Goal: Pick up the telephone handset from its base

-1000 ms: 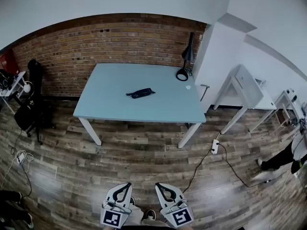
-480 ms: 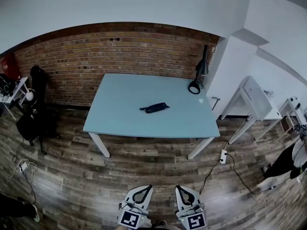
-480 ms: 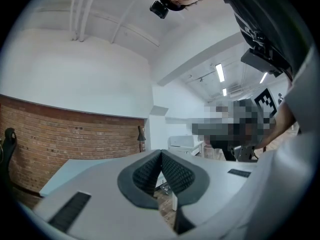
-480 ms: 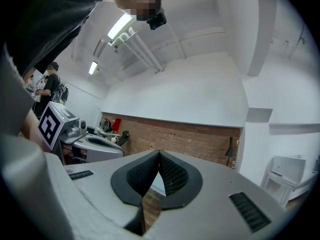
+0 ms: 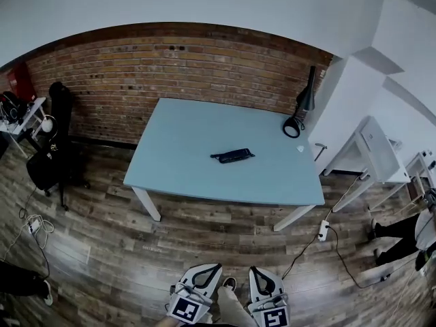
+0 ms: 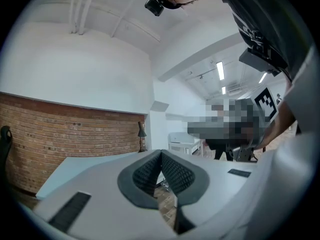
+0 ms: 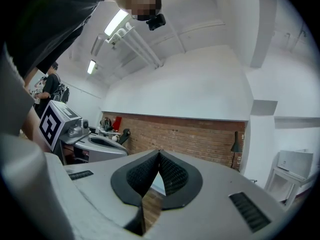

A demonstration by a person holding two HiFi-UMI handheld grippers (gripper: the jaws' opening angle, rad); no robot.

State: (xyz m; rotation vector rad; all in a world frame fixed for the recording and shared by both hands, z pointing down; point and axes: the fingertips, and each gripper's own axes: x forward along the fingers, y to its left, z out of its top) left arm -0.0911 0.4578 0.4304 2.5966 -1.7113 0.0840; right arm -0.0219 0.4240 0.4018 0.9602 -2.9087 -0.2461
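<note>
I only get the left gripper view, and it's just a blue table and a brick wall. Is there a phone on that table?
Observer: Yes. The head view shows a dark telephone lying near the middle of the table.
Operator: Is my other gripper holding something?
Observer: No. The right gripper view shows the right gripper with its jaws together and nothing between them.
Operator: Am I close enough to grab it?
Observer: Not yet, I think. In the head view the left gripper sits at the bottom edge, with a stretch of wood floor between it and the table.
</note>
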